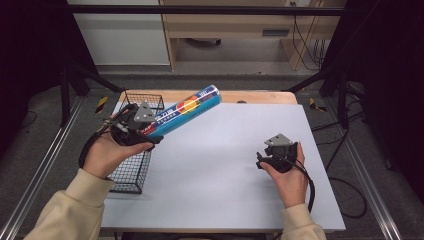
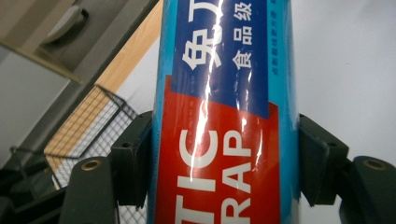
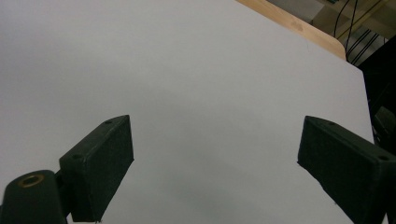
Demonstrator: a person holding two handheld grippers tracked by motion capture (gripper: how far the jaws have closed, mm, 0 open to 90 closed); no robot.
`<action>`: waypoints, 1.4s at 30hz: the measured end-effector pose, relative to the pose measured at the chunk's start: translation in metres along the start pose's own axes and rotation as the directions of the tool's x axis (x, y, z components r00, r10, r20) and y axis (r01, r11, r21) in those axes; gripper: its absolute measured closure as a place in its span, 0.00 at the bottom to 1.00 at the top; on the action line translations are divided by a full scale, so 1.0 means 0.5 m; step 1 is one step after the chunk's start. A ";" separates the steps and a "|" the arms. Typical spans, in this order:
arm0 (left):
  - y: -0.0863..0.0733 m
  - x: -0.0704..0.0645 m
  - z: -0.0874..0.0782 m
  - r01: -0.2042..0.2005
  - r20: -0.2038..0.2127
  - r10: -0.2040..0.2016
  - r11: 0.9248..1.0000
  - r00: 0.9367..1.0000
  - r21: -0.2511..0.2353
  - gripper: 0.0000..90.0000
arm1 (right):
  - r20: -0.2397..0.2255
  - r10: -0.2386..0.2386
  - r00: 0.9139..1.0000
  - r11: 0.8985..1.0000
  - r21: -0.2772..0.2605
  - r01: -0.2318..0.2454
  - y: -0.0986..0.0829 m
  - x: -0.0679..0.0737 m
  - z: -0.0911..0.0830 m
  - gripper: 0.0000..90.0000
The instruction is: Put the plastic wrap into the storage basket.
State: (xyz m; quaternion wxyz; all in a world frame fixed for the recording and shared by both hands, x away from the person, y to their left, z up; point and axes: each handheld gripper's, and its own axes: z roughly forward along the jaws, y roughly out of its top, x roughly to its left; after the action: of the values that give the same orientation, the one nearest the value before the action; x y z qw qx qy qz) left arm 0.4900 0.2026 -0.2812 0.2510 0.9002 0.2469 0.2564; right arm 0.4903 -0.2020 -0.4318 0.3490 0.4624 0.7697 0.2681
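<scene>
A: Holding the plastic wrap box by its lower end, the left gripper has both jaws pressed flat against the box's two sides; the box slants up and away, its far end in the air beyond the wire basket.

B: Where does the basket sit relative to the box?

A: Directly under the gripped end and a little nearer the person, on the white mat at its left edge. It looks empty.

B: So what makes the step go well?

A: I'd judge the box is bound for the basket. Being long, it should be swung in line with the basket's long side, then lowered until it rests before the jaws part.

B: And the other hand?

A: The right gripper rests on the mat, well to the right of the box, jaws spread wide with nothing between them.
</scene>
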 end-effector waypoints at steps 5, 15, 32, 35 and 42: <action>-0.009 0.005 -0.021 0.050 -0.076 -0.045 0.997 0.996 0.065 0.35 | 0.028 0.053 0.998 0.999 0.000 -0.053 -0.022 -0.005 -0.013 0.12; -0.034 0.008 -0.067 0.125 -0.157 -0.112 0.989 0.981 0.080 0.35 | 0.080 0.079 0.994 0.997 0.001 -0.079 -0.044 -0.016 -0.025 0.11; -0.108 -0.004 -0.071 0.237 -0.250 -0.182 0.949 0.951 0.209 0.35 | 0.114 0.125 0.986 0.991 0.021 -0.129 -0.055 -0.024 -0.023 0.10; -0.130 -0.007 -0.065 0.260 -0.249 -0.201 0.937 0.947 0.233 0.35 | 0.122 0.127 0.984 0.992 0.012 -0.129 -0.059 -0.022 -0.031 0.11; -0.153 -0.005 -0.058 0.290 -0.260 -0.221 0.918 0.940 0.270 0.36 | 0.130 0.141 0.981 0.990 0.006 -0.143 -0.063 -0.032 -0.038 0.11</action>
State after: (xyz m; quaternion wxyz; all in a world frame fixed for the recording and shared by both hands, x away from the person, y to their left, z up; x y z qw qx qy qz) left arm 0.4469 0.2679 -0.3046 0.1111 0.8530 0.4262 0.2799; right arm 0.4642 -0.2313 -0.4388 0.3747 0.5350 0.7126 0.2560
